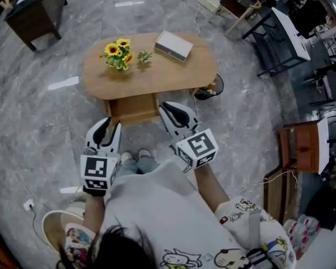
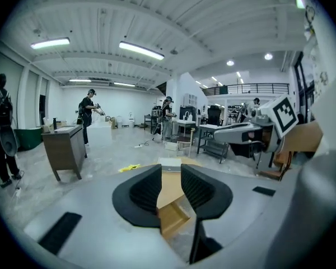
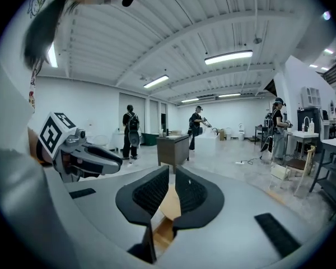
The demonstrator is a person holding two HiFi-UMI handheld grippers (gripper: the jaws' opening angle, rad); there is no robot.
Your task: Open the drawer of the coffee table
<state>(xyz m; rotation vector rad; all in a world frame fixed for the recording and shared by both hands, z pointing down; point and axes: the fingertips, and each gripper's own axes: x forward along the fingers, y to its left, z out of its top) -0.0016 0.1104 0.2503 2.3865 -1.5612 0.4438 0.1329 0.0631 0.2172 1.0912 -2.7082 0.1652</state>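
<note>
The oval wooden coffee table (image 1: 157,74) stands ahead of me on the grey floor. Its drawer (image 1: 131,110) juts out of the near side toward me, open. Both grippers hang in the air in front of it, touching nothing. My left gripper (image 1: 112,122) is open; between its fingers the left gripper view shows only the tabletop and the drawer (image 2: 173,220). My right gripper (image 1: 169,108) holds nothing, and its jaws stand close together with a narrow slit between them. Through that slit the right gripper view shows the drawer (image 3: 162,234).
On the table are a sunflower bunch (image 1: 119,54), a small plant (image 1: 144,55) and a white box (image 1: 173,45). A black bin (image 1: 210,88) sits at the table's right end. A dark cabinet (image 1: 36,10) stands far left, a wooden one (image 1: 302,147) at right. People stand in the background.
</note>
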